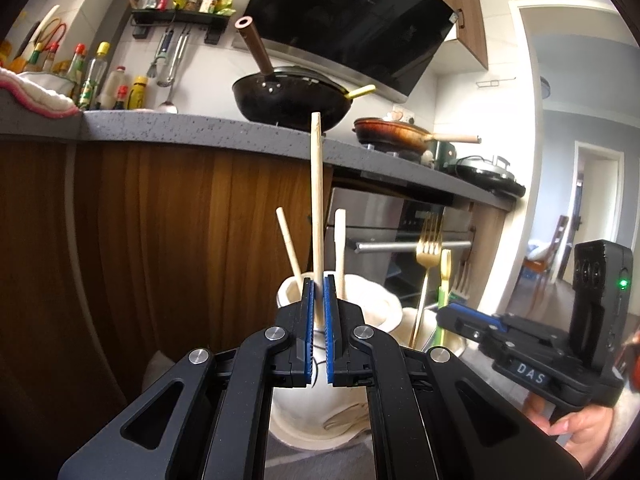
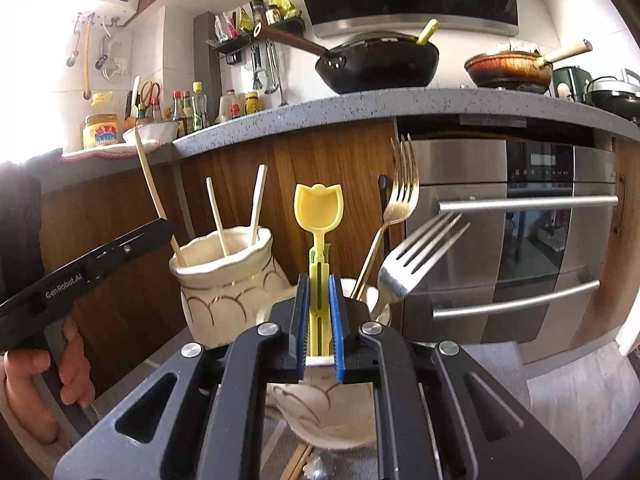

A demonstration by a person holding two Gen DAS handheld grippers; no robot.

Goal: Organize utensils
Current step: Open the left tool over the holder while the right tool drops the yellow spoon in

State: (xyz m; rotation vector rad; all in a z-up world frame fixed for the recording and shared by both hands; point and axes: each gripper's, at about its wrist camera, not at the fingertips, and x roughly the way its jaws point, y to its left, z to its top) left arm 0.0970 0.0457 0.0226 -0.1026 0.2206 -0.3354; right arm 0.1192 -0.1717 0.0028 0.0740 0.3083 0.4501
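Note:
My left gripper (image 1: 319, 280) is shut on a wooden chopstick (image 1: 317, 200) that stands upright over a cream ceramic vase (image 1: 376, 300) with two other chopsticks in it. My right gripper (image 2: 319, 280) is shut on a yellow plastic spoon (image 2: 318, 210), held upright over a second cream holder (image 2: 328, 400). That holder has a gold fork (image 2: 400, 196) and a silver fork (image 2: 416, 252) in it. In the right wrist view the vase (image 2: 224, 280) stands to the left, with the left gripper (image 2: 168, 226) and its chopstick (image 2: 150, 184) beside it. The right gripper (image 1: 452, 312) shows at the right of the left wrist view.
A wooden cabinet front (image 1: 140, 220) and a steel oven (image 2: 520, 220) stand behind the holders. The grey counter (image 2: 320, 108) above carries a black wok (image 2: 376, 64), a brown pan (image 2: 508, 68) and several bottles. Loose chopsticks (image 2: 298, 460) lie under the right holder.

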